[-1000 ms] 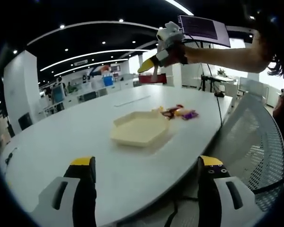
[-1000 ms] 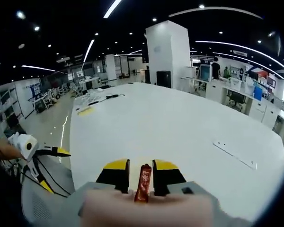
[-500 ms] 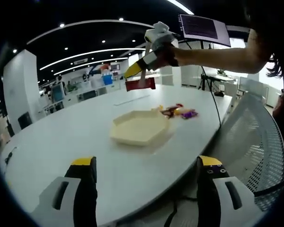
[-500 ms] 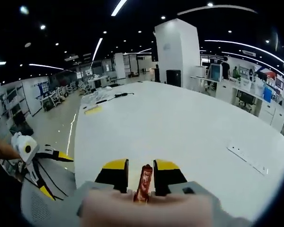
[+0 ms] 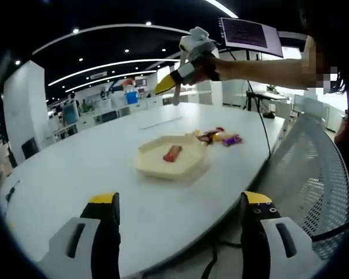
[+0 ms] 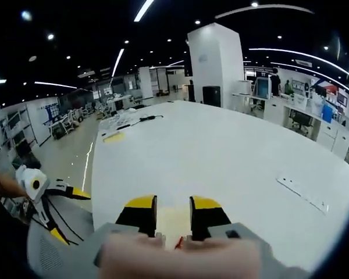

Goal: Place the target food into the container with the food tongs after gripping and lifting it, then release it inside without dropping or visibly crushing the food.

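Note:
A red wrapped snack (image 5: 172, 153) lies inside the pale hexagonal tray (image 5: 148, 168) on the white table (image 5: 70, 174). High above the tray, a person's arm holds my right gripper (image 5: 173, 88), open with nothing in it. In the right gripper view its jaws (image 6: 170, 204) stand a little apart, and between them far below show the tray (image 6: 171, 220) and a sliver of the red snack (image 6: 178, 243). My left gripper (image 5: 180, 200) is open, low at the table's near edge. It also appears at the left of the right gripper view (image 6: 67, 212).
Several more wrapped snacks (image 5: 218, 138) lie in a small pile just beyond the tray. A mesh chair back (image 5: 314, 174) stands at the right by the table edge. A monitor (image 5: 250, 35) hangs behind the arm. Wide bare tabletop spreads left of the tray.
The red snack has left the right gripper's jaws and now lies in the tray. The right gripper stays high over the tray. The left gripper has not moved.

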Action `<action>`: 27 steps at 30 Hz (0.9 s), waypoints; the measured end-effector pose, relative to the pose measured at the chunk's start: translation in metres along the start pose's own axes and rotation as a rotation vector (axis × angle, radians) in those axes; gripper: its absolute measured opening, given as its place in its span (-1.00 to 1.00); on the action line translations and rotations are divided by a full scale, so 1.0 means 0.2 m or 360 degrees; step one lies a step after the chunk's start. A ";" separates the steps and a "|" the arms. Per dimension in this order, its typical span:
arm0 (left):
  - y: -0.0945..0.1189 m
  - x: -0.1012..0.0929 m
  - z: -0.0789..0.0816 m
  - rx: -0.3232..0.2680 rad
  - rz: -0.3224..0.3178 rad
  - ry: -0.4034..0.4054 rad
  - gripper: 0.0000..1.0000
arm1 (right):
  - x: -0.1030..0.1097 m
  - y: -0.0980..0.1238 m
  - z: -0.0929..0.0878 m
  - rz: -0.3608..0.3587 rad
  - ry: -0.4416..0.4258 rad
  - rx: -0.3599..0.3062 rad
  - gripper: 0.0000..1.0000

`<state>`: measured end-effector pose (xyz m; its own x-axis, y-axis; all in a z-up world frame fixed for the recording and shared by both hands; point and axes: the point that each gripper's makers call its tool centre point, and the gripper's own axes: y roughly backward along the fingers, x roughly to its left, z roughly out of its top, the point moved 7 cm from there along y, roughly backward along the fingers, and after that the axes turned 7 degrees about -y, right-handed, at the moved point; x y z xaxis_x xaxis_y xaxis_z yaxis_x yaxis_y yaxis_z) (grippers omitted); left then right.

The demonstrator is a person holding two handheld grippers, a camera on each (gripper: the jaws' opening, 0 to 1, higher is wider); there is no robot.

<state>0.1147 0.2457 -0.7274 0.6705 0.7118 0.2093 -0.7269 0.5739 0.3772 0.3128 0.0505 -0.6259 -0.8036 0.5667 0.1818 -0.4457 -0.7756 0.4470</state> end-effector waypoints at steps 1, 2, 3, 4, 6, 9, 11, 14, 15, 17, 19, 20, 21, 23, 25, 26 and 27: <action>0.00 0.00 0.00 0.0001 -0.0001 0.0000 0.65 | -0.01 0.01 -0.01 -0.0014 0.0001 0.0000 -0.57; 0.00 0.00 0.00 0.0002 -0.0002 0.0001 0.64 | -0.02 0.02 -0.02 -0.0028 0.0003 0.0010 -0.57; 0.00 0.00 0.00 0.0002 -0.0002 0.0001 0.64 | -0.03 0.04 -0.04 -0.0054 0.0014 0.0023 -0.57; 0.00 0.00 0.00 0.0002 -0.0005 0.0001 0.63 | -0.04 0.05 -0.05 -0.0057 0.0003 0.0028 -0.57; 0.00 0.00 0.00 0.0003 0.0001 -0.0001 0.64 | -0.06 0.08 -0.07 -0.0073 -0.0029 0.0025 -0.57; 0.00 0.00 0.00 0.0011 -0.0006 0.0004 0.62 | -0.09 0.11 -0.11 -0.0105 -0.0050 0.0029 -0.57; 0.00 0.00 0.00 0.0008 -0.0007 0.0003 0.62 | -0.10 0.13 -0.12 -0.0118 -0.0063 0.0033 -0.57; 0.00 -0.01 -0.01 0.0018 -0.0012 0.0008 0.62 | -0.11 0.16 -0.16 -0.0134 -0.0070 0.0055 -0.57; 0.00 -0.01 -0.01 0.0022 -0.0015 0.0010 0.62 | -0.12 0.17 -0.18 -0.0141 -0.0072 0.0060 -0.57; 0.00 -0.01 -0.01 0.0029 -0.0019 0.0012 0.62 | -0.13 0.20 -0.21 -0.0148 -0.0093 0.0058 -0.57; 0.00 -0.01 -0.01 0.0037 -0.0023 0.0015 0.62 | -0.14 0.22 -0.23 -0.0157 -0.0108 0.0060 -0.56; 0.00 -0.01 -0.01 0.0039 -0.0024 0.0016 0.62 | -0.14 0.23 -0.25 -0.0161 -0.0114 0.0060 -0.56; 0.00 -0.01 -0.01 0.0041 -0.0025 0.0016 0.61 | -0.15 0.24 -0.26 -0.0163 -0.0117 0.0063 -0.57; 0.00 -0.01 -0.01 0.0047 -0.0025 0.0017 0.62 | -0.16 0.26 -0.28 -0.0173 -0.0128 0.0068 -0.56; 0.00 -0.01 -0.01 0.0053 -0.0025 0.0017 0.62 | -0.17 0.28 -0.30 -0.0179 -0.0140 0.0071 -0.56; 0.00 -0.01 -0.01 0.0056 -0.0027 0.0019 0.61 | -0.17 0.29 -0.32 -0.0185 -0.0143 0.0072 -0.56; 0.00 -0.01 -0.01 0.0059 -0.0029 0.0019 0.61 | -0.18 0.30 -0.32 -0.0184 -0.0146 0.0072 -0.56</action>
<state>0.1135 0.2449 -0.7306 0.6814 0.7065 0.1912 -0.7085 0.5713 0.4142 0.2886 -0.0345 -0.6619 -0.7077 0.6762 0.2049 -0.5135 -0.6914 0.5082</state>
